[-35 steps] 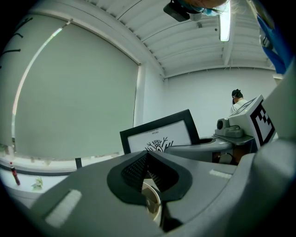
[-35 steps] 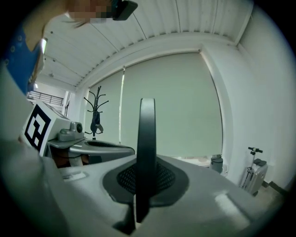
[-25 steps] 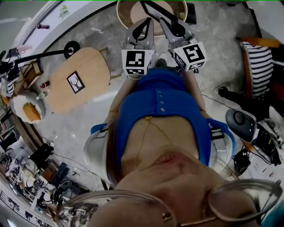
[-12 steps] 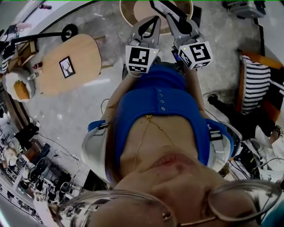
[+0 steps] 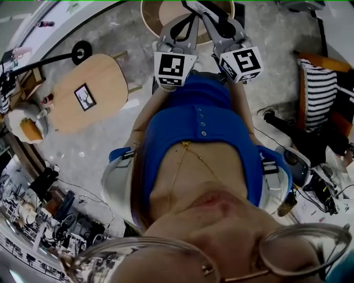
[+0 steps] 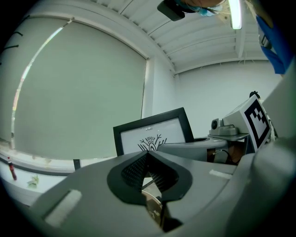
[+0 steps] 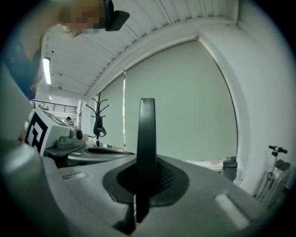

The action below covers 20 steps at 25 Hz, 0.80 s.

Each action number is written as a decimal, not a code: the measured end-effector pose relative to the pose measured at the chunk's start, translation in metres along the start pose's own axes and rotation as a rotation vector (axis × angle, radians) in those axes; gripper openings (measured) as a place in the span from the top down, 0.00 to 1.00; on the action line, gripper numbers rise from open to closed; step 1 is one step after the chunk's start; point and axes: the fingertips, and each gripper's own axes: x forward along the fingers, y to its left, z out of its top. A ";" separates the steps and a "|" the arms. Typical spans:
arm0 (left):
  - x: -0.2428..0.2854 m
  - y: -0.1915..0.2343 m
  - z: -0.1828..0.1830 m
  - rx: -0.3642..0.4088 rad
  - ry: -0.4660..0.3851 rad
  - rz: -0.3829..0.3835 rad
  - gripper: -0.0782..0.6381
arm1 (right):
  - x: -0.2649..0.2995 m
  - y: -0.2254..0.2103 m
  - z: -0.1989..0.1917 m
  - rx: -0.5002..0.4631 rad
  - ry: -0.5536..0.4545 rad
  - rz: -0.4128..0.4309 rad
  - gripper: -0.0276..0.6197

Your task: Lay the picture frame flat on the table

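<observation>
In the right gripper view a thin black picture frame (image 7: pixel 147 139) stands edge-on between the jaws, and my right gripper (image 7: pixel 147 181) is shut on its lower edge. The left gripper view shows the same frame (image 6: pixel 155 134) face-on: black border, white sheet with an antler drawing, held up against the wall and ceiling. My left gripper (image 6: pixel 148 159) is shut with nothing between its pads, just beside the frame. In the head view both grippers, left (image 5: pixel 189 21) and right (image 5: pixel 214 26), are raised side by side in front of the person's chest, above a round wooden table (image 5: pixel 150 16).
An oval wooden table (image 5: pixel 110 77) stands at the left with another small framed deer picture (image 5: pixel 84 97) lying flat on it. A striped cushion (image 5: pixel 323 83) sits at the right. Cables and clutter cover the floor at lower left and right. A coat stand (image 7: pixel 98 120) is near the window.
Both grippers stay raised close together with the frame in the right one. The head view has swung a little, so the oval table sits slightly differently in it.
</observation>
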 end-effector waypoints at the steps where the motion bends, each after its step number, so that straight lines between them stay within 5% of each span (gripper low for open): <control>1: 0.005 0.007 0.001 0.002 -0.003 -0.011 0.89 | 0.007 -0.002 0.000 0.006 -0.001 -0.011 0.94; 11: 0.046 0.110 -0.003 0.014 0.019 -0.086 0.89 | 0.100 -0.015 0.000 0.035 0.011 -0.081 0.94; 16: 0.057 0.197 -0.023 -0.010 0.053 -0.107 0.89 | 0.186 0.002 -0.021 0.005 0.089 -0.098 0.94; 20: 0.065 0.222 -0.027 -0.023 0.062 -0.123 0.89 | 0.211 0.007 -0.026 -0.005 0.124 -0.101 0.94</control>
